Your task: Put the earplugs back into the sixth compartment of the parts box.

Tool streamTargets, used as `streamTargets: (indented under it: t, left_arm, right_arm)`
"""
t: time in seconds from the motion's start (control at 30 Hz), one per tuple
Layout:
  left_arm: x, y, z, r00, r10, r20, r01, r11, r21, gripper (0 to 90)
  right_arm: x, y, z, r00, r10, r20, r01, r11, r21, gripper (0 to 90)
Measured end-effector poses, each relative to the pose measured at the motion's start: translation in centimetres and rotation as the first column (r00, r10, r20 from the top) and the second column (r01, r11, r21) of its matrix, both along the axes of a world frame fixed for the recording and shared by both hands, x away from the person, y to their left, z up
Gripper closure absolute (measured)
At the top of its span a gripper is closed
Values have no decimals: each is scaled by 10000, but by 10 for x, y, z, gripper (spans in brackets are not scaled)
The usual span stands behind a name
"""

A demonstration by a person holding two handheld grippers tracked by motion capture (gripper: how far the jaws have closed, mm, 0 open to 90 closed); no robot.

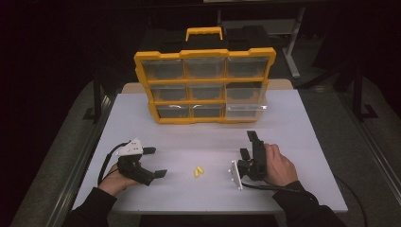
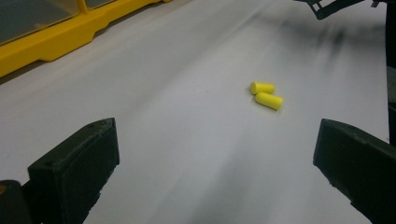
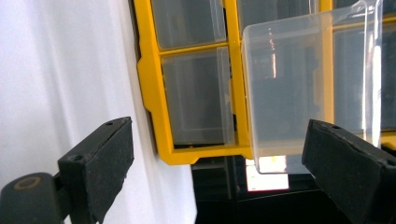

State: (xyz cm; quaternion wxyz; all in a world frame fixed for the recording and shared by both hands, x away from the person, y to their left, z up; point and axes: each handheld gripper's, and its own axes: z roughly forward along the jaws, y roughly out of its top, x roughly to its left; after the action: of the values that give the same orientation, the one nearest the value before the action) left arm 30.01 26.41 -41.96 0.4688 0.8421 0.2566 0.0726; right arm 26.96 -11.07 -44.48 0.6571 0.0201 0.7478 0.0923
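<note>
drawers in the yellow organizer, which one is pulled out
The clear drawer at the bottom right of the yellow organizer. It juts forward past the frame toward the table edge, while the other eight sit flush in their slots.

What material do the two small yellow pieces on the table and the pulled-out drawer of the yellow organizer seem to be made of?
Yellow pieces: probably soft foam, like earplugs; matte surface, rounded ends, no shine.
Drawer: clear hard plastic, glossy; the yellow organizer frame shows through it, and light streaks reflect off its walls.
</note>
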Motion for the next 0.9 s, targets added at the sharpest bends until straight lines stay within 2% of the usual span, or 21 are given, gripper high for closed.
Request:
streamTargets:
  t: [0.17, 0.27, 0.37, 0.53, 0.67, 0.8, 0.9]
  left_arm:
    - [-1, 0, 0, 10000, -24, 9, 24, 10000, -14, 0]
    - [-1, 0, 1, 10000, -36, 28, 36, 10000, -27, 0]
    - [0, 0, 1, 10000, -23, 50, 23, 10000, -13, 0]
    - [0, -1, 0, 10000, -22, 54, 22, 10000, 25, 0]
    - [0, -1, 1, 10000, 24, 90, -24, 10000, 18, 2]
    - [0, -1, 1, 9999, 43, 161, -44, 10000, 27, 3]
    - [-1, -1, 1, 9998, 57, 198, -57, 10000, 29, 3]
  right_arm:
    - [1, 1, 1, 9992, -263, -302, 279, 9980, 560, 84]
    - [1, 1, 3, 9970, -357, -680, 434, 9924, 1154, 84]
    - [2, -1, 5, 9965, -336, -768, 455, 9861, 1599, 84]
    - [4, -7, 9, 9923, -354, -1187, 619, 9717, 2279, 84]
    - [5, -9, 10, 9882, -381, -1482, 798, 9546, 2869, 84]
    - [5, -10, 11, 9874, -301, -1556, 760, 9516, 2977, 84]
    - [5, -9, 12, 9843, -309, -1738, 863, 9431, 3210, 84]
